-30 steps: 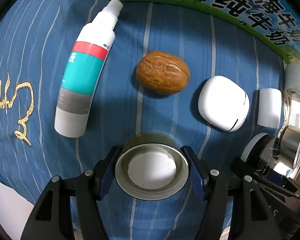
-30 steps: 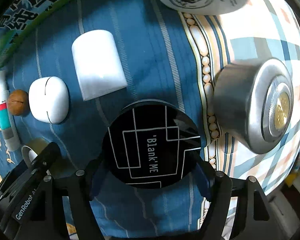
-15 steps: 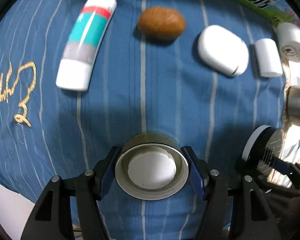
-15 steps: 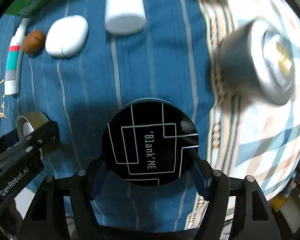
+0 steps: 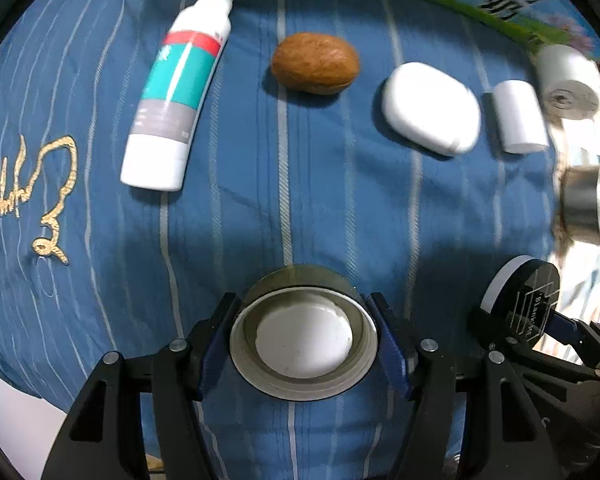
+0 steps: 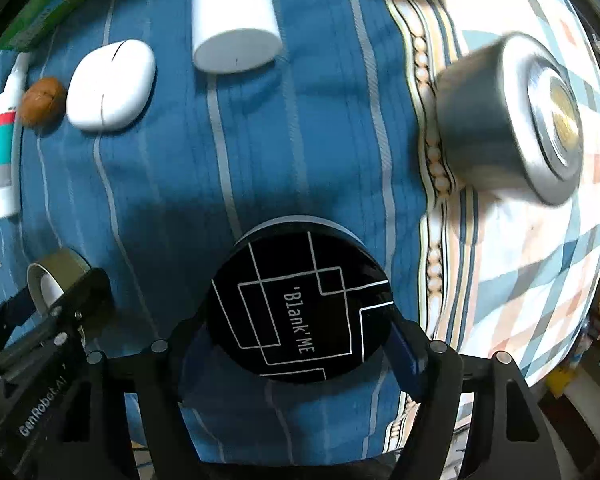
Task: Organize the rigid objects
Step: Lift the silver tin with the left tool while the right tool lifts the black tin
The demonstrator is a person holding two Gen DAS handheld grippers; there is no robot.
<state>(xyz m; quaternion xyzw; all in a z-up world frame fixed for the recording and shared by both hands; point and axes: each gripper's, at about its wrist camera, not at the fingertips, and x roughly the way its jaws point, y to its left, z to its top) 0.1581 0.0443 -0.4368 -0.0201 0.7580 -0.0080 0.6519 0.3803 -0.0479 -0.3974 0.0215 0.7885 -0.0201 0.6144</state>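
Left tongs (image 5: pixel 304 344) clench a tape roll (image 5: pixel 304 334); right tongs (image 6: pixel 300 332) clench a black round compact (image 6: pixel 300 306).

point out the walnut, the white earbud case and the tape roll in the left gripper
walnut (image 5: pixel 315 63), left wrist view, middle of its shell
white earbud case (image 5: pixel 430 107), left wrist view, centre of its top face
tape roll (image 5: pixel 304 382), left wrist view, near rim
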